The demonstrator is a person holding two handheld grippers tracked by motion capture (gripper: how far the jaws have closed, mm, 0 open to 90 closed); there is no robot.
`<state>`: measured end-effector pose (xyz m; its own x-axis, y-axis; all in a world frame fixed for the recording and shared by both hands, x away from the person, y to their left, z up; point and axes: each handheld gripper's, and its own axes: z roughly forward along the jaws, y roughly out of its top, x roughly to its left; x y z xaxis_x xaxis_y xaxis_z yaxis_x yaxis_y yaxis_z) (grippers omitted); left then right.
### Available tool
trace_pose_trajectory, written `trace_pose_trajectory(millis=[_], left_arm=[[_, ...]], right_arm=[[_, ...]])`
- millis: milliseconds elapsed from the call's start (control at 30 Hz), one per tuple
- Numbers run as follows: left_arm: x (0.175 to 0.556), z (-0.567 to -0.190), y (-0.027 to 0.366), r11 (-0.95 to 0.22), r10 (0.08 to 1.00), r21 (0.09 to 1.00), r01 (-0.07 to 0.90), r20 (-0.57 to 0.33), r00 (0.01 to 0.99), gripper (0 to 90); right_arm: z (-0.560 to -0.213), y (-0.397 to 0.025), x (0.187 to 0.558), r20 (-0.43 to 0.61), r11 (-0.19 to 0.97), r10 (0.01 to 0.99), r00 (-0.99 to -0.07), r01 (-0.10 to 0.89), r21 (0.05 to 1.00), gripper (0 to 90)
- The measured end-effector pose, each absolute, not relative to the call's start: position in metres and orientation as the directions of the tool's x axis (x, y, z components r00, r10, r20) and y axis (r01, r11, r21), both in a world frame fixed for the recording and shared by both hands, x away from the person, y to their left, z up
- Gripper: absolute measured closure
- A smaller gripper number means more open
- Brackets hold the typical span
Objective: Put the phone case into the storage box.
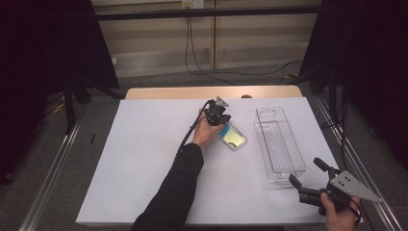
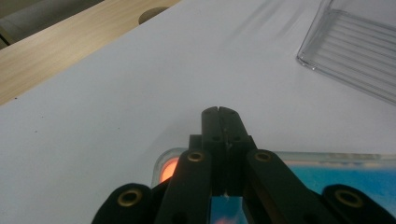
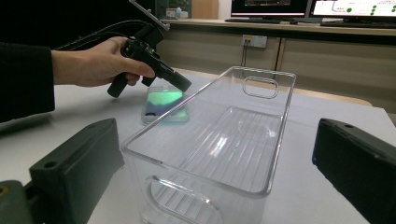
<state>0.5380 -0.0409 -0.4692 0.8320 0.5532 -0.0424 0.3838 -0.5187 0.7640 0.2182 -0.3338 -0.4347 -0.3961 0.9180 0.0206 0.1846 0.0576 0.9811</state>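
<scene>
Clear plastic makes up the long bin on the right of the white surface, and it stands empty. The phone, in a see-through case with a blue-green sheen, lies flat on the surface just left of the bin, apart from it. The left claw hangs over the phone's near end with its jaws pressed together; in the left gripper view the shut tips sit above the phone, and whether they touch it cannot be told. The right claw waits spread wide at the bin's near end, gripping nothing. Judged from this, the work looks barely begun: the phone is not yet lifted, and the bin holds nothing.
</scene>
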Motion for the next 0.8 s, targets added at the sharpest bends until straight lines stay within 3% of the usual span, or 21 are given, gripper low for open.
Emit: trace_pose_trajectory(millis=[800], left_arm=[[0.5402,-0.4658,-0.0328,-0.563,0.533,0.734,0.381,-0.03,0.845,90.0]], right_arm=[[-0.4348,-0.3339,0.2181,0.02,0.056,0.919,-0.394,0.182,0.982,0.4]])
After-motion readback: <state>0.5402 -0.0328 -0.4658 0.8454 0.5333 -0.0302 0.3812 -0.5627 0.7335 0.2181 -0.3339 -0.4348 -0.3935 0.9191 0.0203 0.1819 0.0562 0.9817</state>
